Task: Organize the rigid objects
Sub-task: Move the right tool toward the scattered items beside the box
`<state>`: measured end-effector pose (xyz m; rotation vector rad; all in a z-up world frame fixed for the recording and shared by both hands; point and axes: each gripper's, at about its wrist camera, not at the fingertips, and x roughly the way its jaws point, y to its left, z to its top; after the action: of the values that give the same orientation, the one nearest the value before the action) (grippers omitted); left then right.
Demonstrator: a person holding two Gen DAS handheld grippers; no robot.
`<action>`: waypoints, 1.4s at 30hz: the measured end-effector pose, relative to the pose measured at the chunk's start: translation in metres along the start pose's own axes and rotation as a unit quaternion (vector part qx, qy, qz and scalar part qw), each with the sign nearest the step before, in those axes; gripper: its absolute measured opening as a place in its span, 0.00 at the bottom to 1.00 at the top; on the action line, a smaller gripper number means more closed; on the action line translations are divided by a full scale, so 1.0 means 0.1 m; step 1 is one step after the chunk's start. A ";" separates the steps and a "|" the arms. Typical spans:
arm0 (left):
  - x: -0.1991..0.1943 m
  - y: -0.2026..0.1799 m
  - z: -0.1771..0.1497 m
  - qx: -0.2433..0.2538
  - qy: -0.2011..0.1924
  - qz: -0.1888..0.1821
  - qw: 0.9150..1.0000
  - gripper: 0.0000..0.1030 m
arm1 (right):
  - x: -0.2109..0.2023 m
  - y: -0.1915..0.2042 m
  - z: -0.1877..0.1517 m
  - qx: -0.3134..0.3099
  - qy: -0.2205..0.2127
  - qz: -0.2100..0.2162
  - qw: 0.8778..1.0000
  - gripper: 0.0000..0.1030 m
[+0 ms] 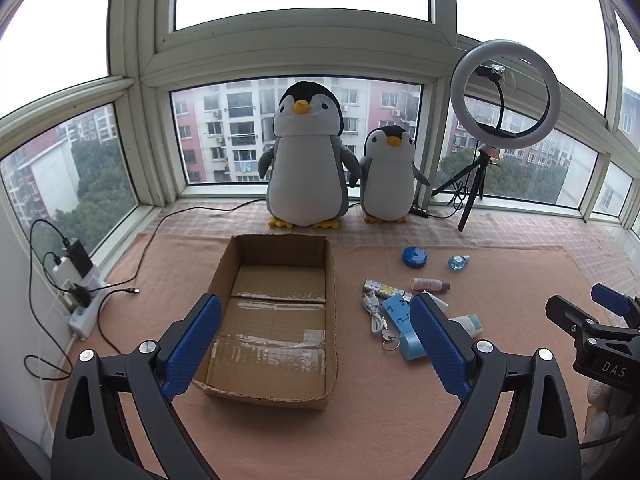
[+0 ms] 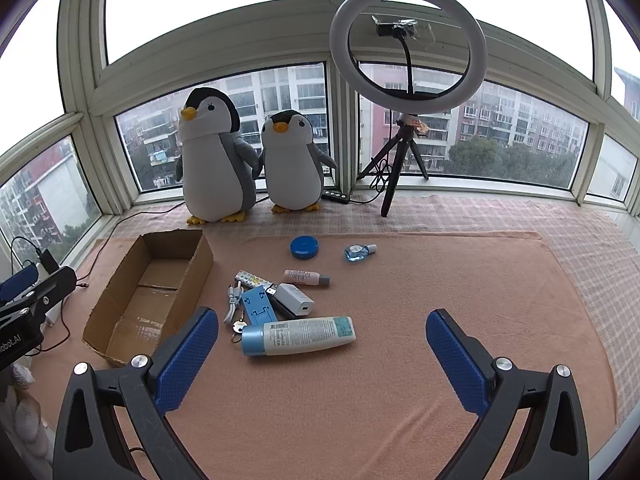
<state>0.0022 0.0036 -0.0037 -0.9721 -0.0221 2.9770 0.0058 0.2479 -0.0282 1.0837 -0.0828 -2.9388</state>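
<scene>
An empty cardboard box [image 1: 280, 264] [image 2: 120, 312] lies open on the peach cloth. To its right is a cluster of small items: a white tube with a blue cap [image 2: 300, 336], a blue plastic piece [image 2: 259, 306], a white power bank [image 2: 296, 299], a coiled white cable [image 1: 372, 308] and keys [image 2: 239, 326]. Farther back lie a blue round case [image 2: 304, 247] [image 1: 414, 257], a small blue bottle [image 2: 358, 252] and a pink tube [image 2: 306, 278]. My left gripper [image 1: 316, 332] hovers open over the box. My right gripper [image 2: 322, 344] is open just right of the white tube.
Two plush penguins [image 1: 308, 168] [image 2: 294, 164] stand by the window behind the box. A ring light on a tripod [image 2: 408, 52] is at the back right. A power strip with chargers and cables [image 1: 80, 288] lies at the left edge. The right gripper shows in the left wrist view [image 1: 600, 320].
</scene>
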 end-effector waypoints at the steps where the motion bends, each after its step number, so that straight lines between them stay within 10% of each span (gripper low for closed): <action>1: 0.00 0.00 0.00 0.000 0.000 0.000 1.000 0.93 | 0.00 0.00 0.00 -0.001 0.000 0.000 1.000 1.00; 42: 0.18 0.11 -0.05 -0.001 0.018 0.014 1.000 0.93 | 0.17 -0.01 -0.03 0.010 0.028 0.013 0.999 1.00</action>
<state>-0.0091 -0.0069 -0.0183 -1.0356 -0.0120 2.9847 -0.0052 0.2482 -0.0415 1.1586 -0.1236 -2.8882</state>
